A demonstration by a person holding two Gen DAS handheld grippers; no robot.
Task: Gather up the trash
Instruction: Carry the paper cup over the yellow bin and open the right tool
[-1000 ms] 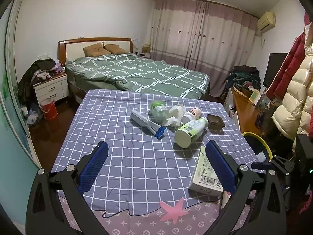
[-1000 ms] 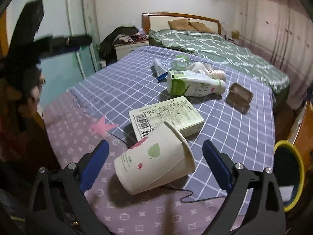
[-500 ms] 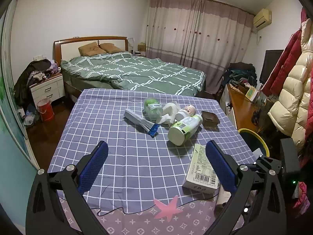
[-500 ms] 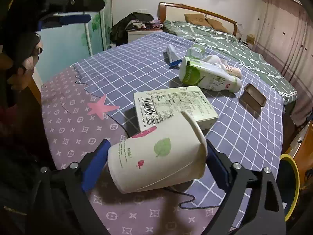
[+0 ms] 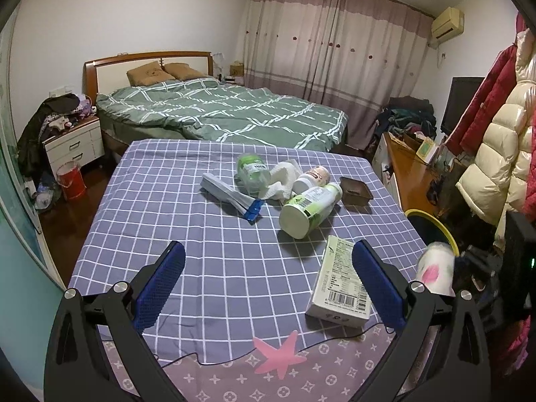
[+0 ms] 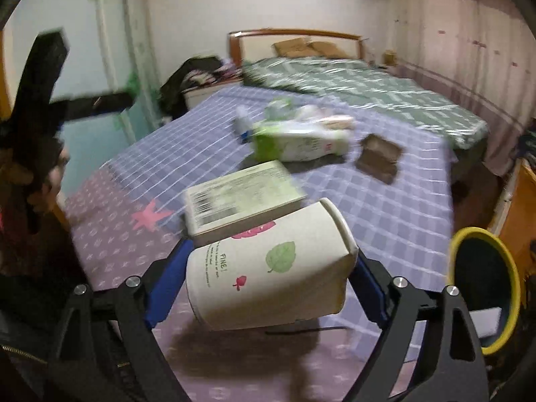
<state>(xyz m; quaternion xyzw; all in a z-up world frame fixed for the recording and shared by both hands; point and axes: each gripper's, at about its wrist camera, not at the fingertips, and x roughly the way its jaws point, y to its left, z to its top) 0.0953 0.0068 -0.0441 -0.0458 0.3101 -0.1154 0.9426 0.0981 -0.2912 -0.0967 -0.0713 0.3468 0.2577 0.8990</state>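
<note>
1. A paper cup is clamped on its side between the blue pads of the right gripper, with its open rim turned toward 1 o'clock; nothing can be made out inside it.
2. In the left wrist view the same cup is seen blurred at 3 o'clock, off the table's right edge and just beside the yellow-rimmed bin.
3. In the right wrist view the bin is found at 3 o'clock; a pale object is seen low inside it, but it cannot be identified.
4. The left gripper is held spread wide above the checked tablecloth, with nothing between its pads.
5. A flat white carton with a barcode is laid at 3 o'clock of the left gripper, near the cloth's edge.
6. At 12 o'clock a heap is gathered: a large green-and-white bottle on its side, a clear green-capped bottle, crumpled tissue, a small pale bottle and a blue-tipped wrapper.
7. A shallow brown tray is set just right of the heap; it appears empty.
</note>
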